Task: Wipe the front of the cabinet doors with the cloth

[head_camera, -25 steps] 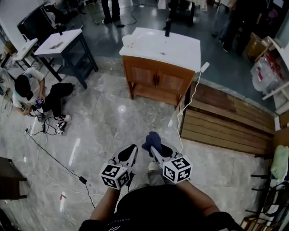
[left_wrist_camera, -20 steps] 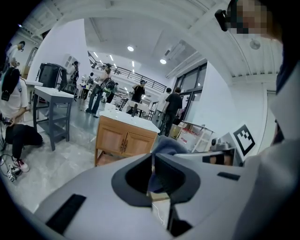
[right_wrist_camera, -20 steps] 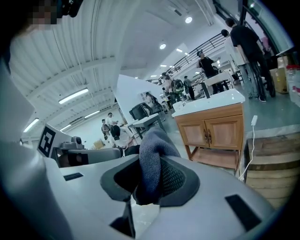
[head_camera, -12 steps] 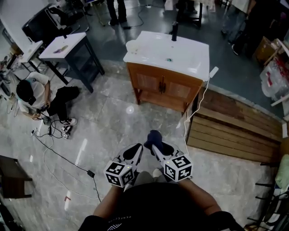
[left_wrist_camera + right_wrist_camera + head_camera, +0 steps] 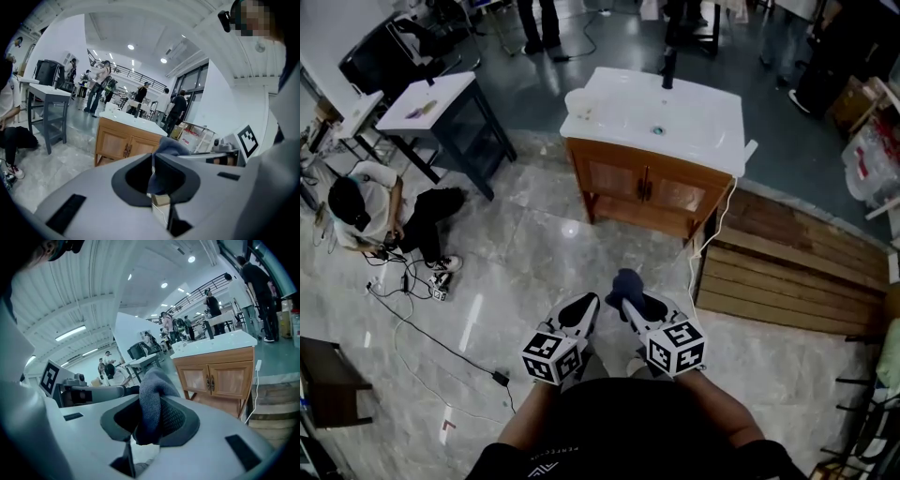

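A wooden cabinet with two doors and a white sink top stands on the marble floor, some way ahead of me. Both grippers are held low and close together in front of my body, well short of it. My right gripper is shut on a dark blue cloth, which bulges up from between the jaws. My left gripper sits just to its left, shut with nothing in it. In the left gripper view the cloth shows beyond the closed jaws, with the cabinet behind it. The cabinet doors face the right gripper view.
A person sits on the floor at the left among cables. A dark table stands at the back left. Wooden planks lie to the right of the cabinet, and a white cord hangs down its side. People stand further back.
The view has shifted slightly toward the cabinet, which now sits lower and further right. Both grippers keep the same pose, and the cloth stays clamped in the right one.
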